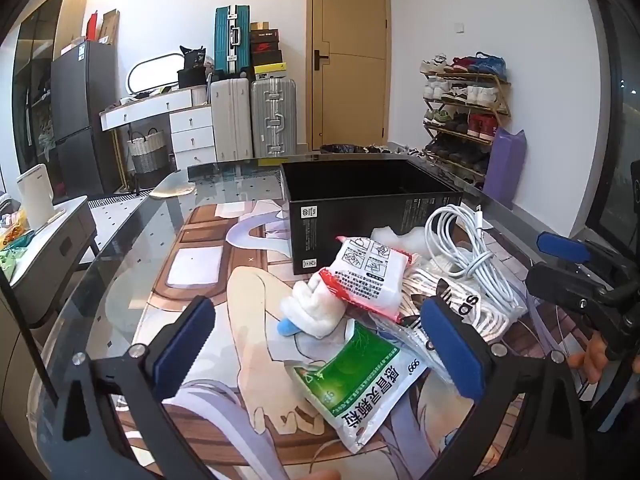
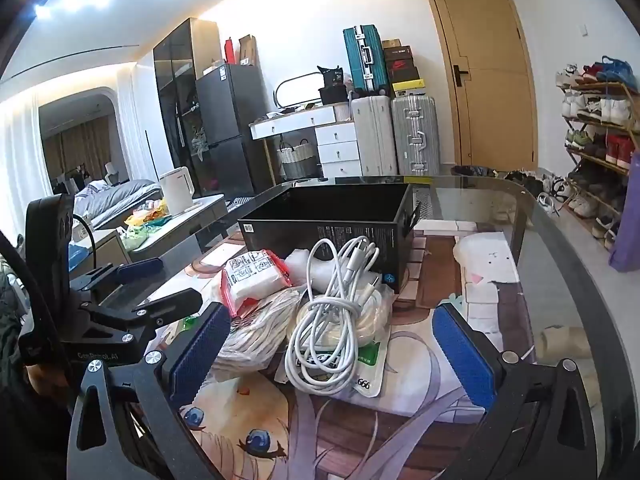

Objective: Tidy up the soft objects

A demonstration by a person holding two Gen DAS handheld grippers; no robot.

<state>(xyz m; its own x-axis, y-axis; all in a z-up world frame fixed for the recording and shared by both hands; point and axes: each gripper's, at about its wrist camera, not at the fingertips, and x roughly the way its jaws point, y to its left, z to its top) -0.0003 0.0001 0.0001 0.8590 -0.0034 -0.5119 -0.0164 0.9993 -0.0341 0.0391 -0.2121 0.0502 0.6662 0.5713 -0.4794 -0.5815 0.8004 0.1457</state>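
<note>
Blue pads line both tools. The left gripper [image 1: 320, 344] has its jaws spread wide and holds nothing; it hangs above one green sachet [image 1: 356, 380] and one white plush [image 1: 316, 312]. The right gripper [image 2: 332, 352] is spread just as wide, also empty, over one coiled white cable [image 2: 336, 320]. One red-edged pack [image 1: 368, 276] and one bag of cord [image 2: 256, 336] lie in the same pile on the glass table [image 1: 132, 240], just before one open black box [image 2: 332, 216].
</note>
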